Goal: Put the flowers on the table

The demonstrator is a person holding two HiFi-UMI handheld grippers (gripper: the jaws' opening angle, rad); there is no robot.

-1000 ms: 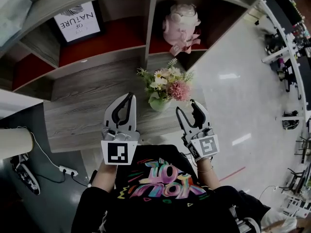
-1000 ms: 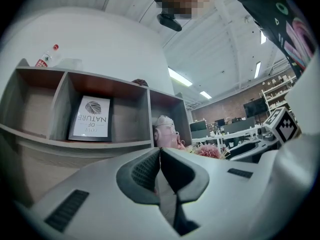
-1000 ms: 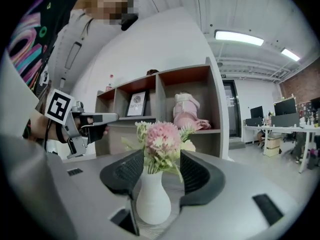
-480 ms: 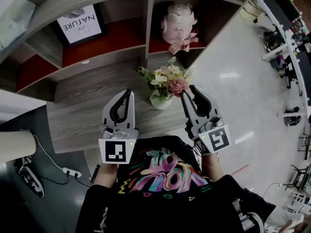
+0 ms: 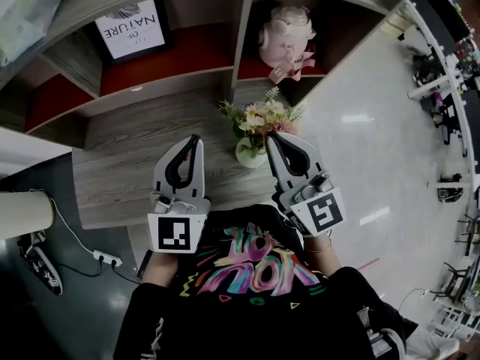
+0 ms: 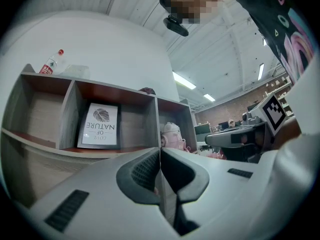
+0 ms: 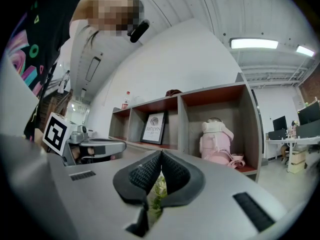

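Note:
A bunch of white, yellow and pink flowers [image 5: 259,118] stands upright in a small pale vase [image 5: 250,153] on the grey wooden table [image 5: 135,163]. My right gripper [image 5: 272,136] hovers over the bunch's right side and hides the pink bloom. Its jaws meet tip to tip. In the right gripper view [image 7: 161,154] only green leaves [image 7: 159,189] show through the hollow behind the tips, and nothing is pinched there. My left gripper [image 5: 194,138] is shut and empty, left of the vase and apart from it; its jaws [image 6: 160,149] touch along their length.
Behind the table is a shelf unit holding a framed print [image 5: 135,28] and a pink stuffed toy [image 5: 286,36]. A bottle [image 6: 51,64] stands on top of the shelf. Glossy floor lies to the right, and a cable with a power strip [image 5: 105,259] at lower left.
My right gripper moved up and left from beside the vase to over the flowers, and its jaws went from wide open to shut. The left gripper barely shifted.

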